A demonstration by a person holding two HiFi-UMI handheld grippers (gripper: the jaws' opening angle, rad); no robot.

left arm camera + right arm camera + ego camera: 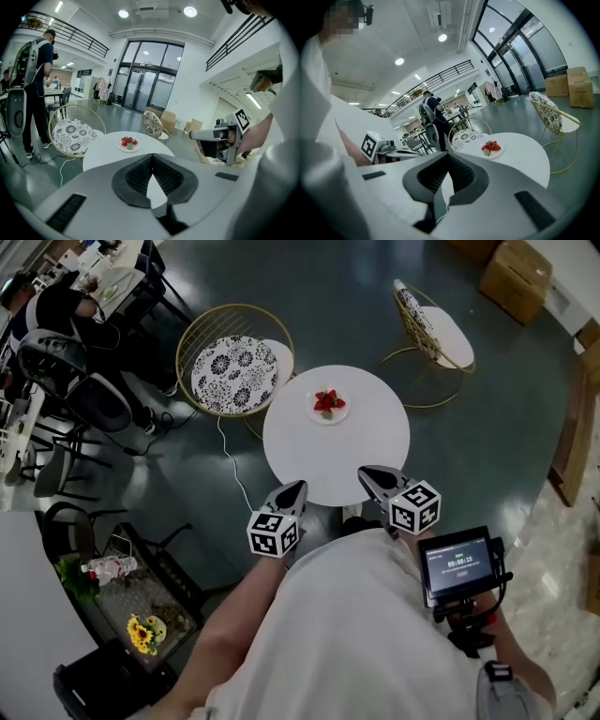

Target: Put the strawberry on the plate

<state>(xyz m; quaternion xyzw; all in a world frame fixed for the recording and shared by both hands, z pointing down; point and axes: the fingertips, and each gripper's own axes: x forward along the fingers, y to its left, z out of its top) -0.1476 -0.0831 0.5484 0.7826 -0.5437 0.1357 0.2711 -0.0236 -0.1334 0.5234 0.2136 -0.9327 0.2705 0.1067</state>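
A: Containers?
B: One plate [329, 414], on the far half of the round white table [375, 446]. It holds the strawberries [327, 400], a small red heap with a bit of green.
A: Claws?
B: Left gripper [292, 490]: jaws together, empty. Right gripper [373, 474]: same. Both hang over the table's near edge, well apart from the plate.
A: Writing?
B: Screen [457, 563] by the right hand shows digits, too small to read. Gripper cubes carry black-and-white square markers.
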